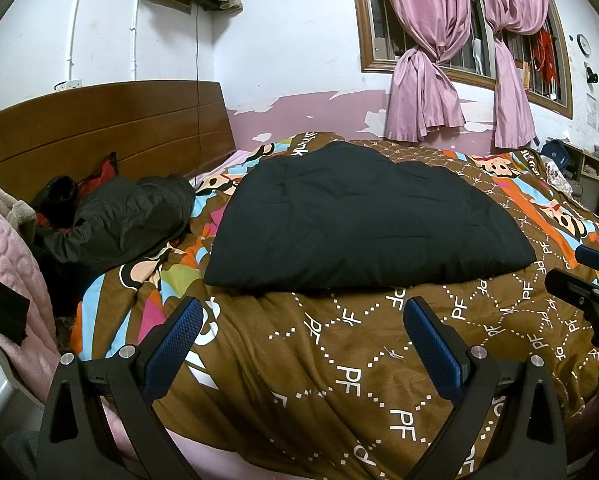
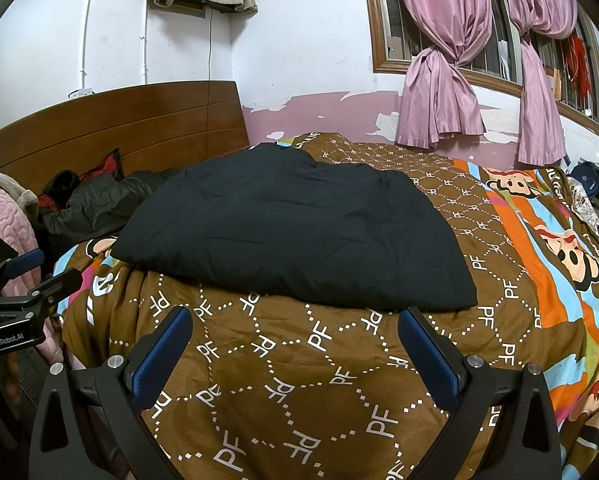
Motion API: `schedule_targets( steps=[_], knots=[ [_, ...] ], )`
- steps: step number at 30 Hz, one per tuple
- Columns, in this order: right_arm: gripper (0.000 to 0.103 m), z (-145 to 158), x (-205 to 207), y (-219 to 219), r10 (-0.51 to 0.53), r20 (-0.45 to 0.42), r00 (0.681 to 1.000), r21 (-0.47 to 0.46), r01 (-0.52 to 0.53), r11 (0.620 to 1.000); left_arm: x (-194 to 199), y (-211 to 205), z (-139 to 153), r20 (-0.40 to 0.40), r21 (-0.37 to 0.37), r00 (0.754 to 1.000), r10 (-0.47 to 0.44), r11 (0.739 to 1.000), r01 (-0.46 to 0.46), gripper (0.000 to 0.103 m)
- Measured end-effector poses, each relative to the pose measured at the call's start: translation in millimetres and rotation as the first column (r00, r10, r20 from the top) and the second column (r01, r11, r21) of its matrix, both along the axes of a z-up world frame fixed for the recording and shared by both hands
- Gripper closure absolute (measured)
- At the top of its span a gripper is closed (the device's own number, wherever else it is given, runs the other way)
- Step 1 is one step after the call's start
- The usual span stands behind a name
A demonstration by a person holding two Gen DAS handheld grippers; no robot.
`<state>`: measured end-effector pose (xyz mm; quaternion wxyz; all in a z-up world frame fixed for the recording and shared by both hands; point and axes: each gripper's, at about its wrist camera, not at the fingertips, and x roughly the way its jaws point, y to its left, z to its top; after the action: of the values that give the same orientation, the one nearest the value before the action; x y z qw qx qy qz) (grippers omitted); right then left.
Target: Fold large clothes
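Note:
A large black padded garment (image 1: pixel 359 216) lies folded flat on the brown patterned quilt (image 1: pixel 339 360); it also shows in the right wrist view (image 2: pixel 291 232). My left gripper (image 1: pixel 303 312) is open and empty, hovering just in front of the garment's near edge. My right gripper (image 2: pixel 295 320) is open and empty, also just short of the near edge, towards its right corner. The right gripper shows at the right edge of the left wrist view (image 1: pixel 587 280), and the left gripper at the left edge of the right wrist view (image 2: pixel 31 276).
A dark jacket (image 1: pixel 119 216) lies heaped by the wooden headboard (image 1: pixel 99 132). A pink blanket (image 1: pixel 7 264) hangs at the left. Pink curtains (image 1: pixel 431 60) cover the window on the far wall. Shelves (image 1: pixel 591 164) stand at the far right.

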<state>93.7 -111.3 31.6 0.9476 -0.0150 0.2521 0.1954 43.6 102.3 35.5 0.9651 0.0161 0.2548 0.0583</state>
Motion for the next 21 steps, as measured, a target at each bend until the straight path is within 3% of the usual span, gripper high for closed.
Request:
schedule_targets(
  steps=[21],
  knots=[
    [0.000,-0.3,0.3,0.5,0.000,-0.001,1.000,0.000,0.000,1.000,-0.3,-1.4,-0.7,0.000,0.004,1.000,-0.001,1.000,0.001,0.005]
  ],
)
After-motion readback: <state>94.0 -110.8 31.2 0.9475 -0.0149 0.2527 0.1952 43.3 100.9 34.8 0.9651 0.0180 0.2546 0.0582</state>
